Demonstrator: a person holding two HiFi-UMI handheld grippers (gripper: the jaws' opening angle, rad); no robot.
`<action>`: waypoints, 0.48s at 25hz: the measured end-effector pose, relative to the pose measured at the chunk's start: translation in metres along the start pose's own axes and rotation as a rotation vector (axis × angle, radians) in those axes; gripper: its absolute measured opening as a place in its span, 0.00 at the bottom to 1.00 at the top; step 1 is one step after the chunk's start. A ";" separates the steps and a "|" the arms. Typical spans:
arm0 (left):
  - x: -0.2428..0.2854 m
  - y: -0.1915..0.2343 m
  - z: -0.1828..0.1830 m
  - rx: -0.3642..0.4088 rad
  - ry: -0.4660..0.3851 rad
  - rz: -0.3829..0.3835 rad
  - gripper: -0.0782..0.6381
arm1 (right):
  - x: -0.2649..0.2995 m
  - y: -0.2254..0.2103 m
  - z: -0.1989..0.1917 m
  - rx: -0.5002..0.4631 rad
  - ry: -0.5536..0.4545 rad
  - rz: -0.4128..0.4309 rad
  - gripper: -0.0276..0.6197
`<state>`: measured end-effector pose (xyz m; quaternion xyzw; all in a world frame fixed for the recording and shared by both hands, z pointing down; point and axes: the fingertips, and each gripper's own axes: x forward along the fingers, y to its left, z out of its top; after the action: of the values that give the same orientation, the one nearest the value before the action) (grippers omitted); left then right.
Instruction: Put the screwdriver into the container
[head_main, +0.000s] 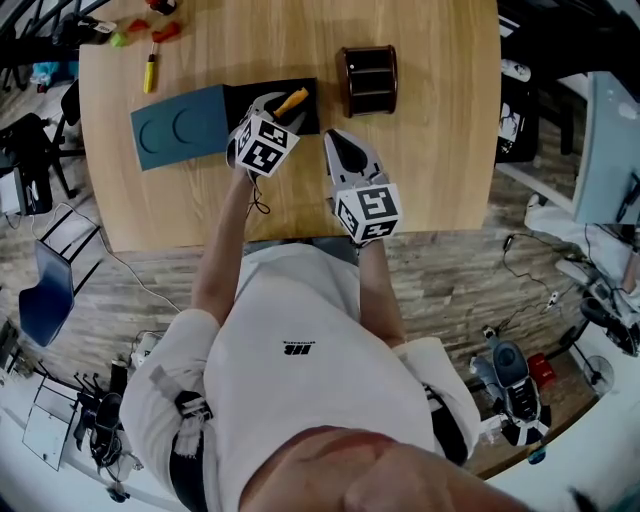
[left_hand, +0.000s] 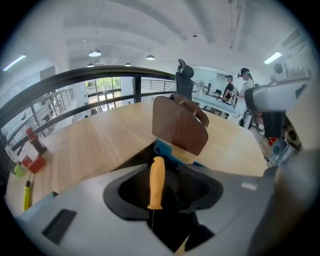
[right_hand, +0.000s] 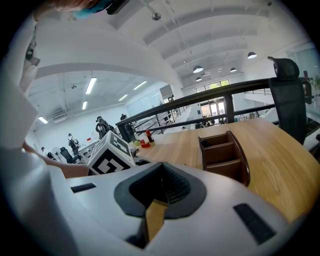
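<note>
The screwdriver (head_main: 291, 102), with an orange handle, lies in the black half of an opened box (head_main: 305, 120) whose blue lid (head_main: 180, 125) lies flat to its left. My left gripper (head_main: 272, 106) hangs over that black half. In the left gripper view the orange handle (left_hand: 156, 182) lies between the spread jaws of the left gripper (left_hand: 160, 195), and neither pad presses on it. The right gripper (head_main: 340, 140) rests over bare wood near the table's front, right of the box. Its jaws meet at the tip with nothing in them, as the right gripper (right_hand: 157, 192) also shows in its own view.
A brown wooden organizer (head_main: 369, 80) with slots stands behind and right of the box; it also shows as the organizer (left_hand: 180, 125) and the organizer (right_hand: 222, 155). A yellow tool (head_main: 150, 73) and red and green bits (head_main: 165, 32) lie at the far left. The table's front edge (head_main: 300, 238) is close to the person.
</note>
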<state>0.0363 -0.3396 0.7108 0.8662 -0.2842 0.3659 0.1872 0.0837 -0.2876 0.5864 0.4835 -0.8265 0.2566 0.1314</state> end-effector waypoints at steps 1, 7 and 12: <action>-0.005 0.000 0.003 0.003 -0.013 0.002 0.39 | -0.002 0.002 0.001 -0.005 -0.003 -0.001 0.04; -0.044 -0.009 0.025 0.020 -0.125 0.003 0.38 | -0.017 0.013 0.015 -0.045 -0.034 -0.011 0.04; -0.085 -0.019 0.045 0.045 -0.216 0.002 0.32 | -0.030 0.019 0.031 -0.085 -0.068 -0.025 0.04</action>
<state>0.0234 -0.3188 0.6156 0.9042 -0.2955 0.2770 0.1357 0.0832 -0.2753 0.5409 0.4961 -0.8346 0.2031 0.1267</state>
